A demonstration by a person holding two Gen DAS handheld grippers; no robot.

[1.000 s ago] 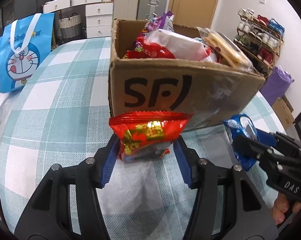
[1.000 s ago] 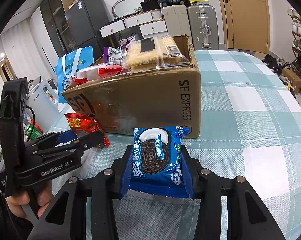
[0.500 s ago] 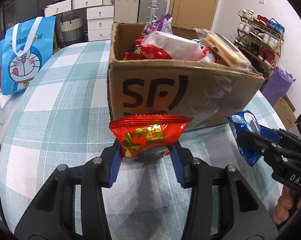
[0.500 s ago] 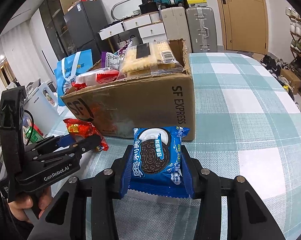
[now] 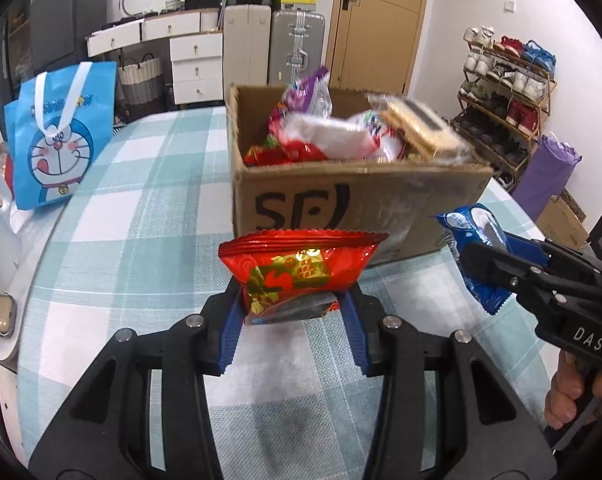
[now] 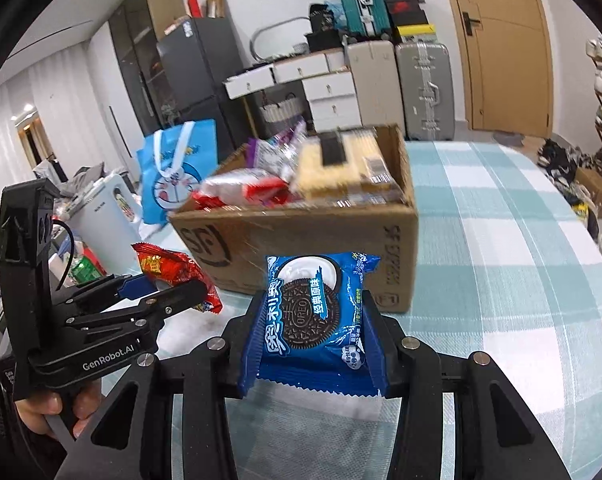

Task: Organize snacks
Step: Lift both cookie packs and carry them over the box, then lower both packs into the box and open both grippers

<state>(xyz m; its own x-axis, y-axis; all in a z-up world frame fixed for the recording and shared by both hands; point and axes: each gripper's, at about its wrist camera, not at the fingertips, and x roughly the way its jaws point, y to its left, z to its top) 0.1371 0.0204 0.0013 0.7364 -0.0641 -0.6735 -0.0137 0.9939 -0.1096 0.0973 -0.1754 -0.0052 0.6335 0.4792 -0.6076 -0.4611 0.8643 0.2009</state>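
Note:
My left gripper (image 5: 293, 312) is shut on a red snack packet (image 5: 297, 268) and holds it above the table, in front of the cardboard box (image 5: 361, 208). My right gripper (image 6: 311, 344) is shut on a blue Oreo packet (image 6: 313, 316), also raised before the box (image 6: 301, 248). The box is full of snack bags, with a cracker pack (image 6: 337, 160) on top. The Oreo packet (image 5: 473, 240) and right gripper show at the right in the left wrist view. The red packet (image 6: 169, 272) and left gripper show at the left in the right wrist view.
The box stands on a table with a green and white checked cloth (image 5: 141, 216). A blue Doraemon bag (image 5: 61, 140) stands at the table's left edge. Suitcases, drawers and a door are behind; a shoe rack (image 5: 505, 92) is at the right.
Both grippers have risen with their packets and pulled back a little, so I see more into the top of the box. The box has not moved.

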